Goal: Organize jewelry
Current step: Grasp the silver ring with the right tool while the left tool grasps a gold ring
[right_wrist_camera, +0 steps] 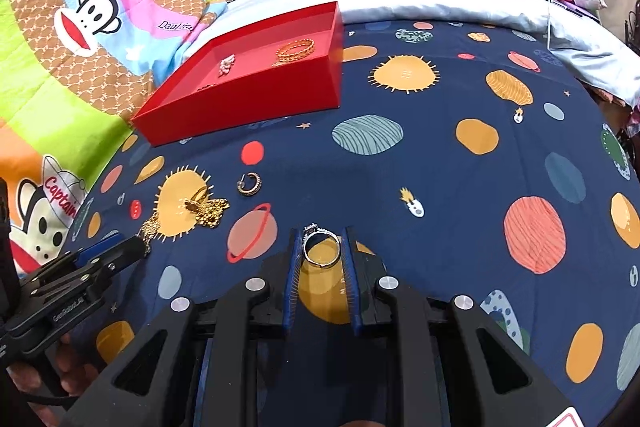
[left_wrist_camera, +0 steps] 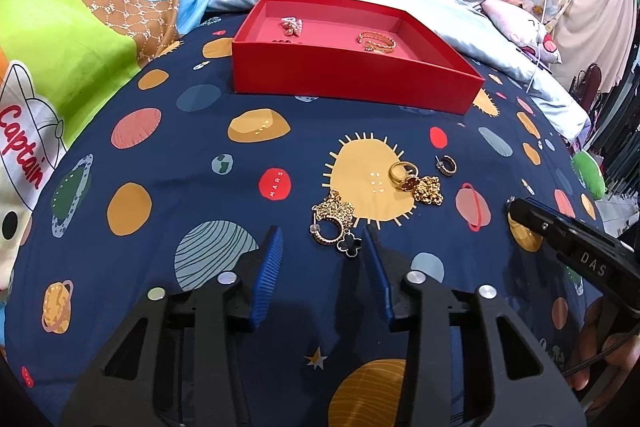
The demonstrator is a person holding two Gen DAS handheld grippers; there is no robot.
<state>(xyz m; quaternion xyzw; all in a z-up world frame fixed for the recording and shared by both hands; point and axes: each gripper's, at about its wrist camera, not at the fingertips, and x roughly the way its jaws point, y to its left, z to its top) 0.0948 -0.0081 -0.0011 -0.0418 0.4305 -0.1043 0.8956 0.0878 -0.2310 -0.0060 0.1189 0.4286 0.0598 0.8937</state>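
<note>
Right gripper (right_wrist_camera: 321, 247) clamped on silver ring (right_wrist_camera: 321, 247), band flat between pads | red tray (right_wrist_camera: 240, 107) far ahead-left of it | left gripper (left_wrist_camera: 322, 239) apart, empty, gold clover cluster (left_wrist_camera: 334, 223) just beyond tips.

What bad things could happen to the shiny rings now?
1. The silver ring is pinched only by its thin edges in the right gripper, so it might slip out and land on the space bedsheet.
2. The left gripper stands over a tangled gold chain with a black clover charm; lifting it might leave part of it trailing, short of the red box.
</note>
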